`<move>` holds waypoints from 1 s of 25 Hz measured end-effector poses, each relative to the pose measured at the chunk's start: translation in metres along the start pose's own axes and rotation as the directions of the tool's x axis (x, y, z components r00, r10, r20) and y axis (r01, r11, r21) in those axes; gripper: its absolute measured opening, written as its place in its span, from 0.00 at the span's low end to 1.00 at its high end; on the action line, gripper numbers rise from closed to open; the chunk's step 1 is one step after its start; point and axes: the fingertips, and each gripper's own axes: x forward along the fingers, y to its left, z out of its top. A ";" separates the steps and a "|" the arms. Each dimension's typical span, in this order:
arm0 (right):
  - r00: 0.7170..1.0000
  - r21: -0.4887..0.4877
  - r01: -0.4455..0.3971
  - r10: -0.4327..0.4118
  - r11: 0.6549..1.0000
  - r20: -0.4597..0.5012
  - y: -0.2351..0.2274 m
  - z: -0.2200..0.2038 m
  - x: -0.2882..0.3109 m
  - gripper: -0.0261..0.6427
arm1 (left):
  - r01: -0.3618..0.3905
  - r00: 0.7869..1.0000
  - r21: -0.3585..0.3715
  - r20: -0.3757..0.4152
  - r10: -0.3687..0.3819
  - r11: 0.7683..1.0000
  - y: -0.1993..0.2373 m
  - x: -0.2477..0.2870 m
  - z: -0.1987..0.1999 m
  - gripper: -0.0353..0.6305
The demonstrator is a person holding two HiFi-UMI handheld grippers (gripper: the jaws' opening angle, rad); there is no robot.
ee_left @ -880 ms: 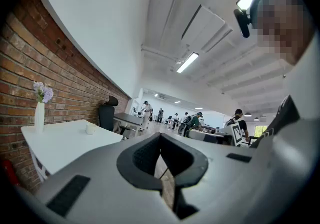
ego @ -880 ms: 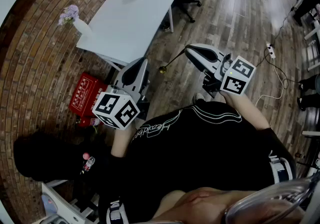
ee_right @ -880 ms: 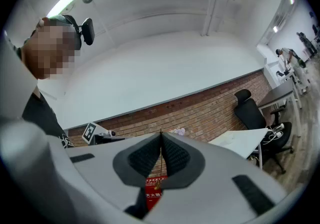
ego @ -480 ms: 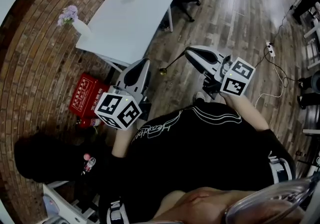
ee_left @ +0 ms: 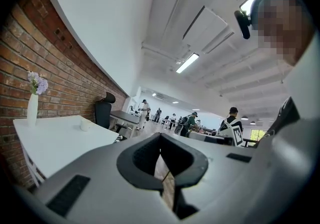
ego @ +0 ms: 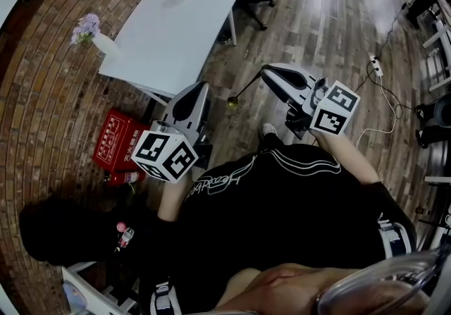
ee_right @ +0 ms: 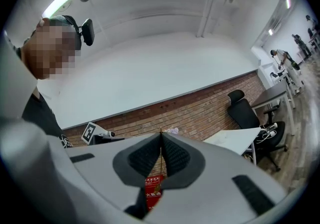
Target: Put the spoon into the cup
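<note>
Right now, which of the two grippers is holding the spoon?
The right gripper: a thin spoon sticks out of its shut jaws, bowl end hanging down. The left gripper has its jaws shut on nothing.

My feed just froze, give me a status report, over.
Right gripper shut on spoon, held over the floor. Left gripper shut, empty. Cup on white table ahead, not reached. No obstacle seen between.

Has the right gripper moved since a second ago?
Yes, slightly. In the head view the right gripper keeps its place while the white table behind slides left, so it has drifted right of the table.
</note>
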 end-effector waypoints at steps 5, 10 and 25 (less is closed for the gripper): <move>1.000 0.033 -0.007 0.007 0.999 0.000 -0.036 0.005 0.008 0.04 | -0.017 1.000 -0.022 -0.018 0.017 1.000 0.016 0.030 -0.005 0.06; 1.000 0.053 -0.018 0.019 0.998 -0.015 -0.089 0.012 0.022 0.04 | -0.043 0.999 -0.043 -0.029 0.041 0.998 0.041 0.078 -0.002 0.06; 0.998 0.095 -0.065 0.066 0.993 -0.013 -0.266 0.061 0.044 0.04 | -0.134 0.990 -0.058 -0.059 0.131 0.989 0.090 0.259 0.015 0.06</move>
